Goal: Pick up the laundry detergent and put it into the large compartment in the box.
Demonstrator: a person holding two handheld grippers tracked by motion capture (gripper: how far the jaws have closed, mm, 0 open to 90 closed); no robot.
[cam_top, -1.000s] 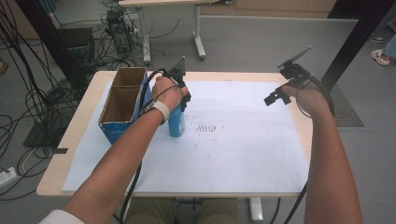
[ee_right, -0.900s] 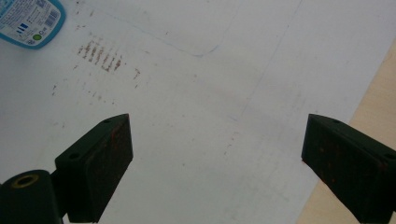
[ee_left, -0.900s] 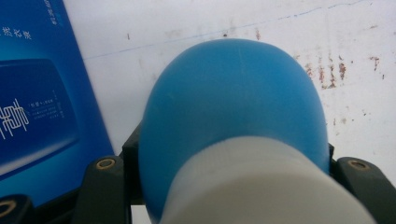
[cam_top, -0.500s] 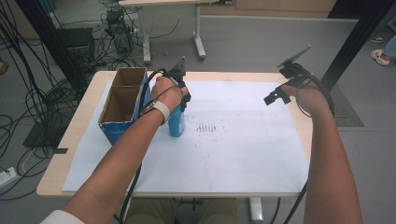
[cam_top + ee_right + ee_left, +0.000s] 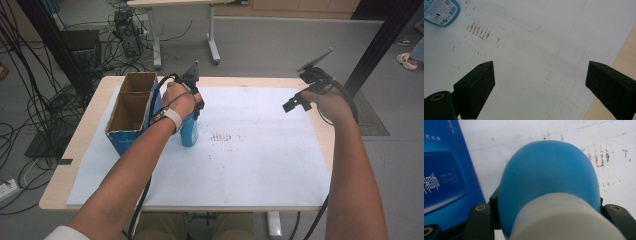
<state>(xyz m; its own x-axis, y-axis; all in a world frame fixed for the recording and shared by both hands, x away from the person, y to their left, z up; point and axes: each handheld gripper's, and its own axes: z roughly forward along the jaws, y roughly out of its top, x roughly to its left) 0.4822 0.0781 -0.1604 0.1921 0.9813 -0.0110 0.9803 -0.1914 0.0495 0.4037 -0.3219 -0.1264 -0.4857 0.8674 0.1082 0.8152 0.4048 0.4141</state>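
Note:
A blue bottle with a white cap stands upright on the white paper, just right of the cardboard box. My left gripper is shut on the bottle's top from above; in the left gripper view the bottle bulges between the black jaws, with the box's blue side at the left. My right gripper hovers over the paper's far right part, open and with nothing in it; in its own view its wide-apart jaws frame bare paper, and the bottle's base peeks in at the top left.
The open-topped box has two compartments and stands at the table's left. Rust-coloured smudges mark the paper sheet near the middle. Wooden table edge runs along the right. Cables and another table's legs lie on the floor behind.

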